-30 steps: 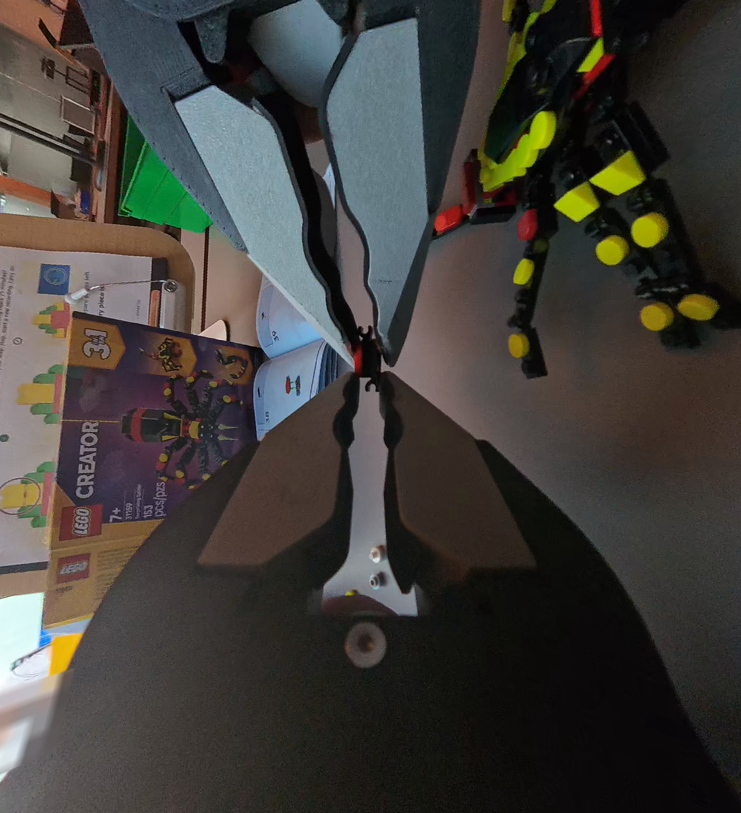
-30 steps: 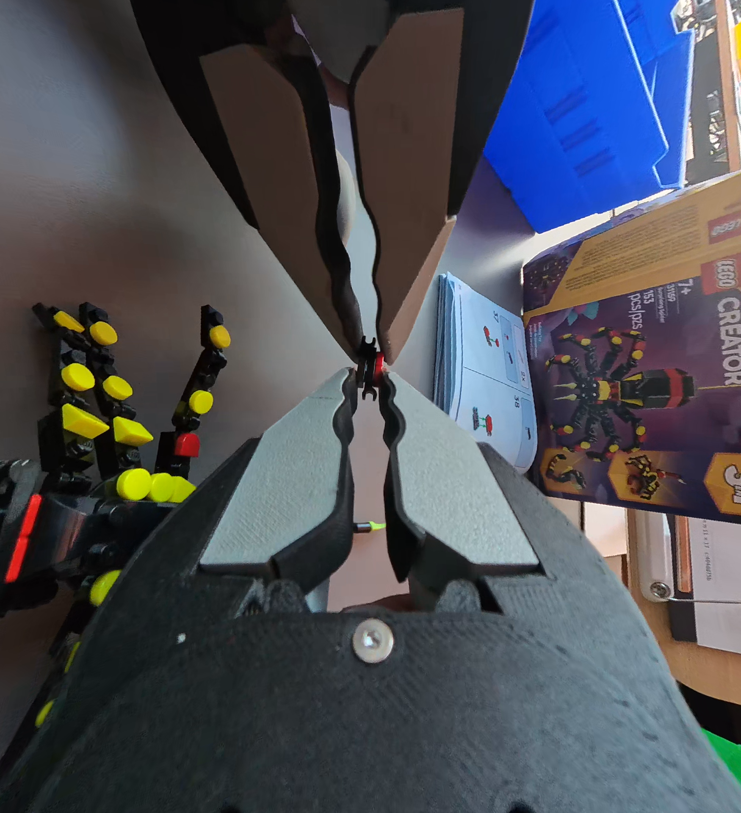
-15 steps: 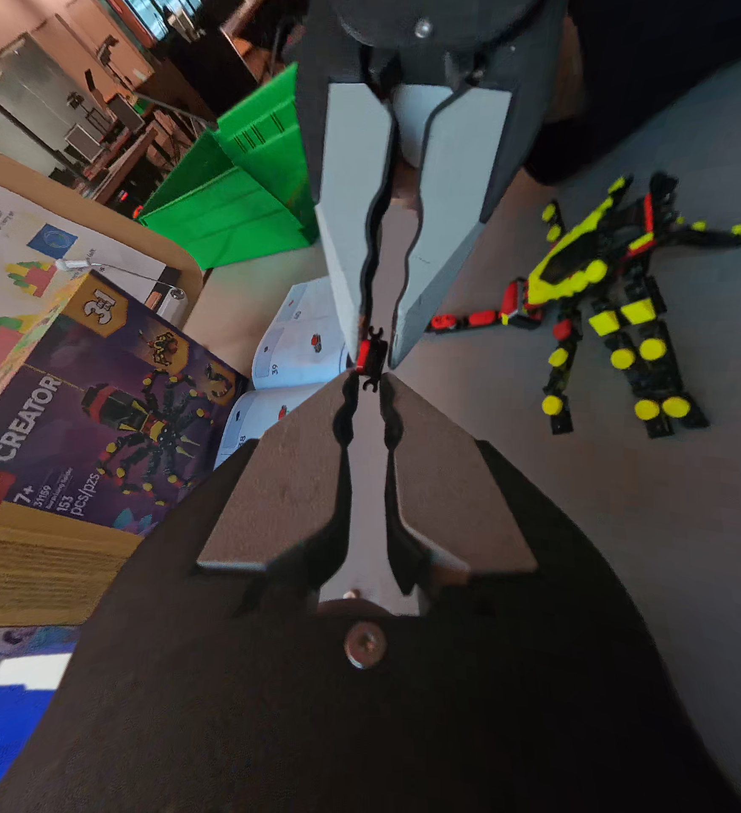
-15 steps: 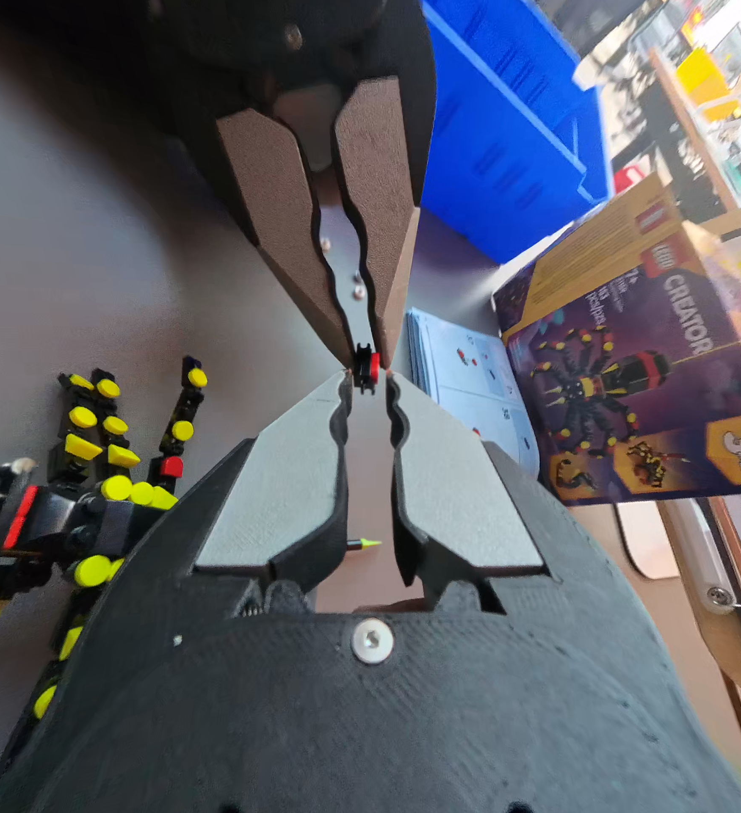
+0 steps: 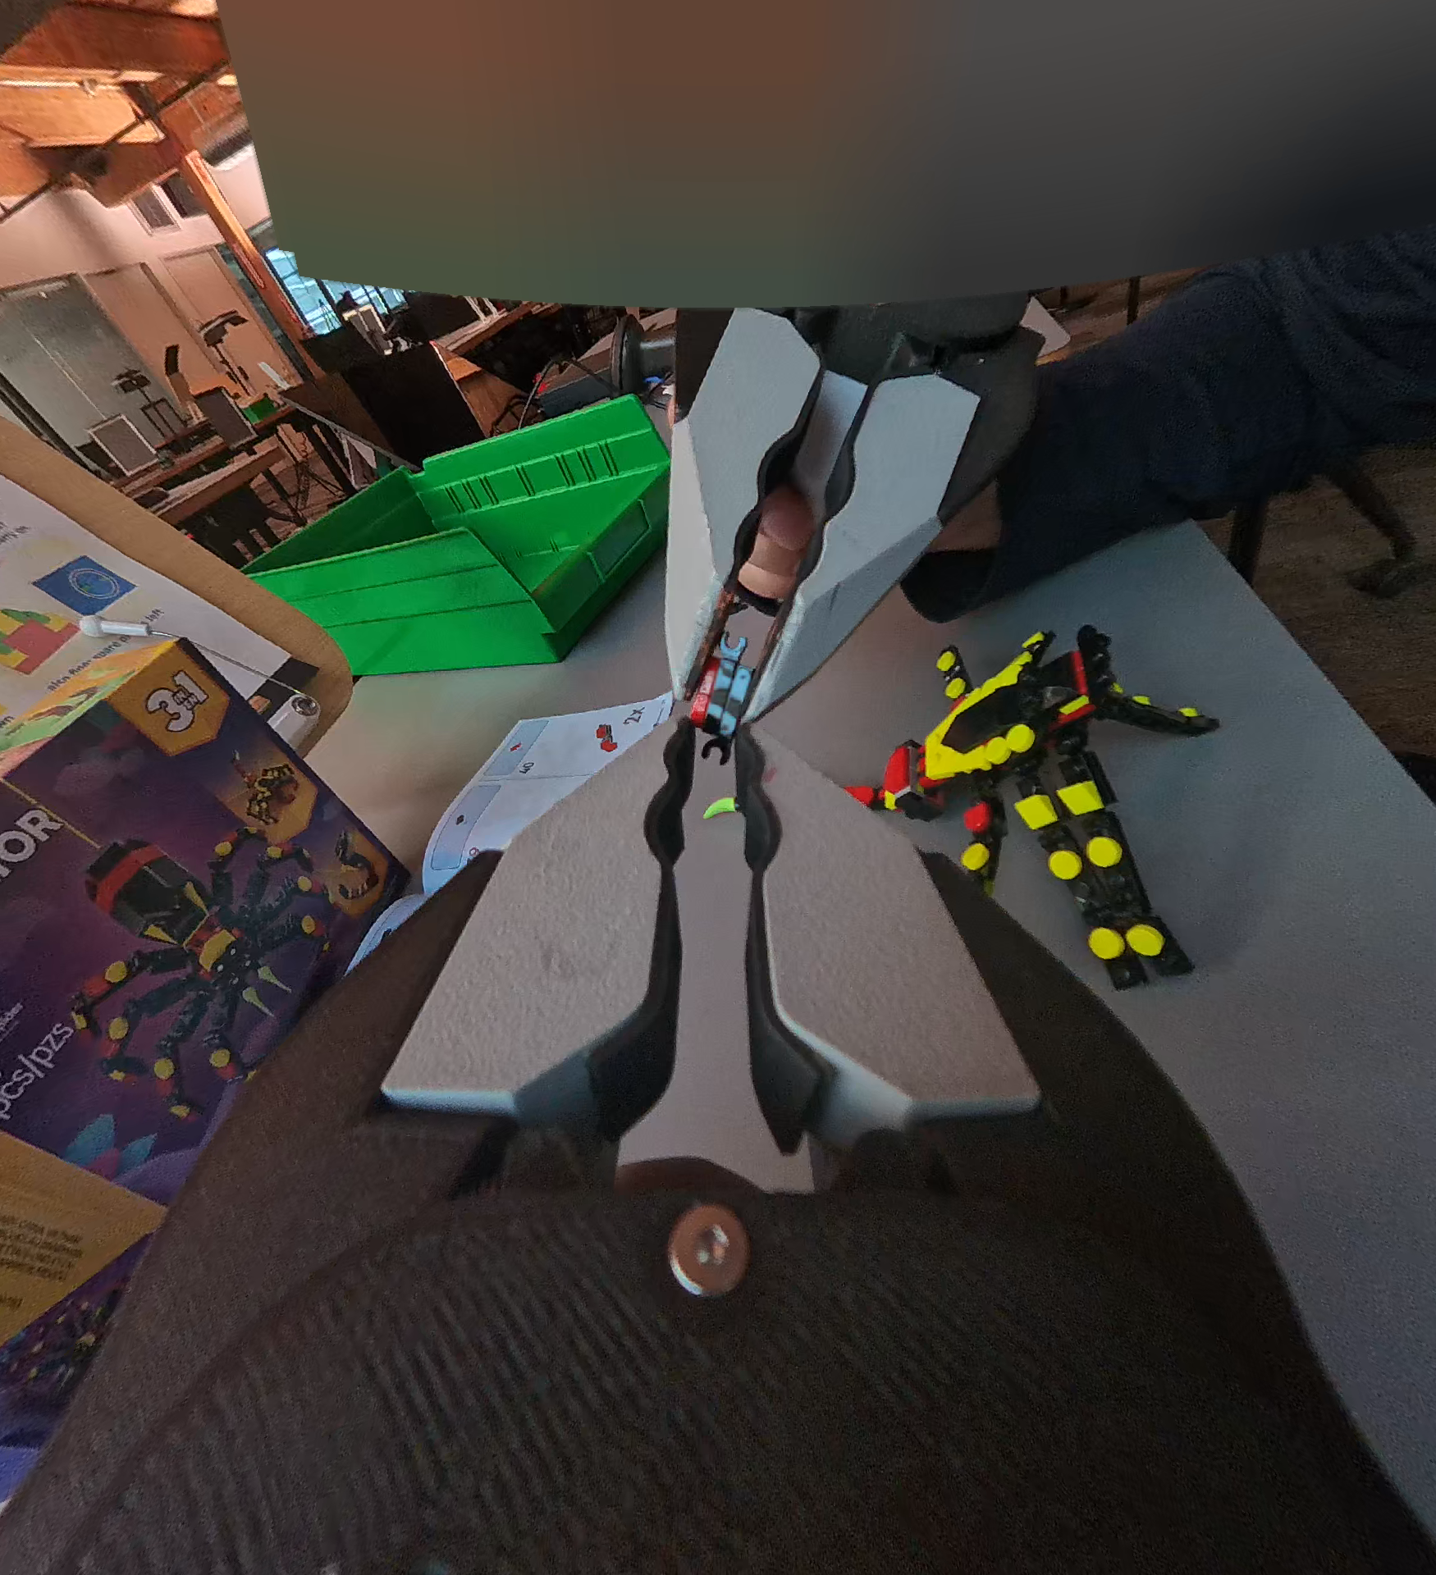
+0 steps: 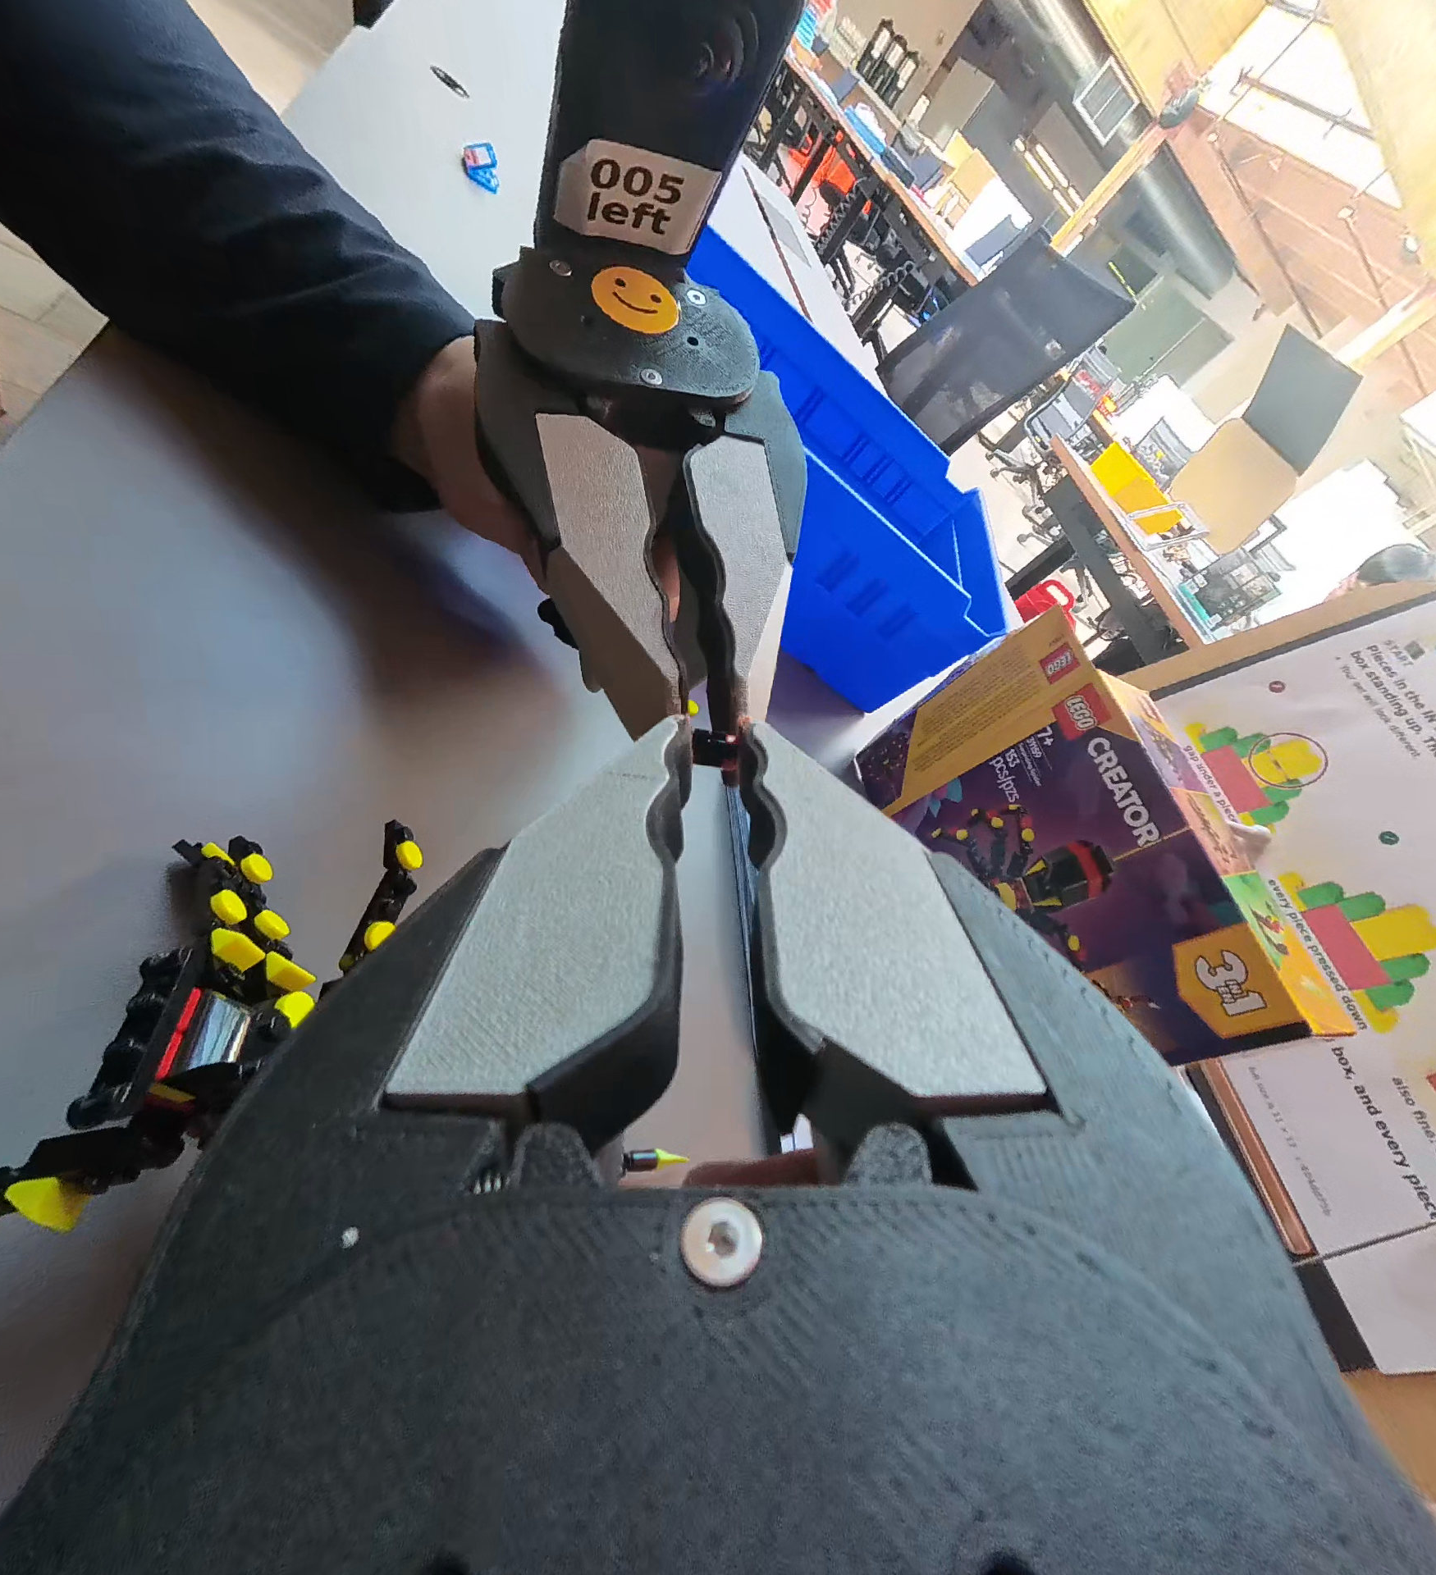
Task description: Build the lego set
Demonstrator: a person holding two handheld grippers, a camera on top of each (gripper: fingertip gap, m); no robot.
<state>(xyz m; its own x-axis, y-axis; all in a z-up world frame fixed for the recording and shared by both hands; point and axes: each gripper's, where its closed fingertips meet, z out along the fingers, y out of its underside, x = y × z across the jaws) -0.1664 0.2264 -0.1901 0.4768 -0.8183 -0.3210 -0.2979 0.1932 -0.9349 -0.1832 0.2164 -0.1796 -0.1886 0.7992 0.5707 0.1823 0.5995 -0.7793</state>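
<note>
A small red and black Lego piece (image 5: 721,709) is pinched between two grippers held tip to tip above the grey table (image 5: 1294,1023). My right gripper (image 6: 719,752) is shut on it (image 6: 715,750). My left gripper (image 5: 710,752) is shut on its black clip end. The right gripper comes down from the top of the left wrist view (image 5: 723,695), and the left one shows likewise in the right wrist view (image 6: 700,714). The black, yellow and red Lego model (image 5: 1030,767) lies on the table, right of the grippers in the left wrist view and left of them in the right wrist view (image 6: 229,980).
A lime claw piece (image 5: 721,808) and an open instruction booklet (image 5: 544,767) lie under the grippers. The purple Lego box (image 5: 143,895) and a clipboard with a sheet (image 5: 15,597) stand beside them. A green bin (image 5: 484,554) and a blue bin (image 6: 868,528) sit farther back. A person's dark sleeve (image 6: 186,213) reaches in. Only a small space, under 4 cm, lies between the two pairs of fingers.
Both grippers have tilted from looking down at the table to looking across it, still tip to tip on the small piece. The room behind has come into view.
</note>
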